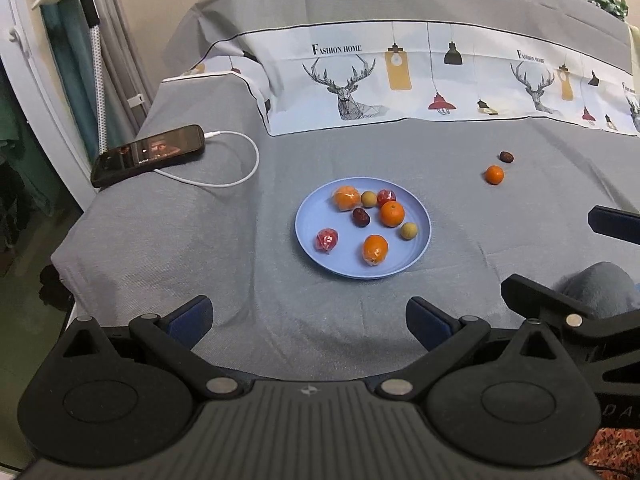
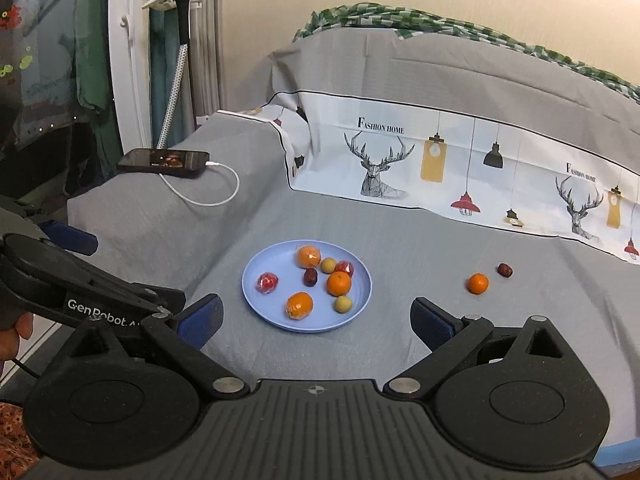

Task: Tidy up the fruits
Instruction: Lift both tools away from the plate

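A light blue plate lies on the grey bed cover. It holds three oranges, two red wrapped fruits, two yellow-green round fruits and a dark red date. A loose orange and a loose date lie on the cover to the plate's right. My left gripper is open and empty, just short of the plate. My right gripper is open and empty, near the plate's front edge.
A black phone with a white charging cable lies at the far left of the bed. A printed pillow lies behind. The bed edge drops off at left. Each gripper shows at the edge of the other's view.
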`<state>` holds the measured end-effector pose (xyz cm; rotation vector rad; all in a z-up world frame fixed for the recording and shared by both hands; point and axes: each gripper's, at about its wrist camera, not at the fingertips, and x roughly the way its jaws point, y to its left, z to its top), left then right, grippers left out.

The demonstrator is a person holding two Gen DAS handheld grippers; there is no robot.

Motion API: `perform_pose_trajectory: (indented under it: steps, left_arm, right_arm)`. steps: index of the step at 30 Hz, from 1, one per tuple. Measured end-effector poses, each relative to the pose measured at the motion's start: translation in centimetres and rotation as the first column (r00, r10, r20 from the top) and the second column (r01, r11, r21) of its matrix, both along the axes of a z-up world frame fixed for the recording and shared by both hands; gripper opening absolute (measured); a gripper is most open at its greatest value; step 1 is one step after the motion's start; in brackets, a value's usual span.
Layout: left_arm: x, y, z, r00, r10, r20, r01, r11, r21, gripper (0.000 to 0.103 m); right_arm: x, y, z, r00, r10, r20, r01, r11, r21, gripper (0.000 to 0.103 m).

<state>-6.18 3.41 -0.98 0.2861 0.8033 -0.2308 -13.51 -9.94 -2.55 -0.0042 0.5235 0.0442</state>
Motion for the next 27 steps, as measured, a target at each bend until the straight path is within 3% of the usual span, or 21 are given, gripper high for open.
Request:
perform_pose_trajectory:
  steps: [9, 27]
  left_arm:
    - [0.1, -0.5, 0.0, 1.0, -0.003, 0.003, 0.003, 1.0, 0.027, 0.103]
    - [3.3, -3.7, -2.8, 0.994, -0.024, -0.107, 0.036, 0.993, 0.116, 0.103]
  right_arm:
    - [0.0, -0.1, -0.2, 1.0, -0.001, -0.002, 0.001, 1.0, 0.016, 0.1]
    - [2.9, -2.7, -2.9, 0.994, -0.02, -0.11, 0.032, 0.994, 0.109, 0.1]
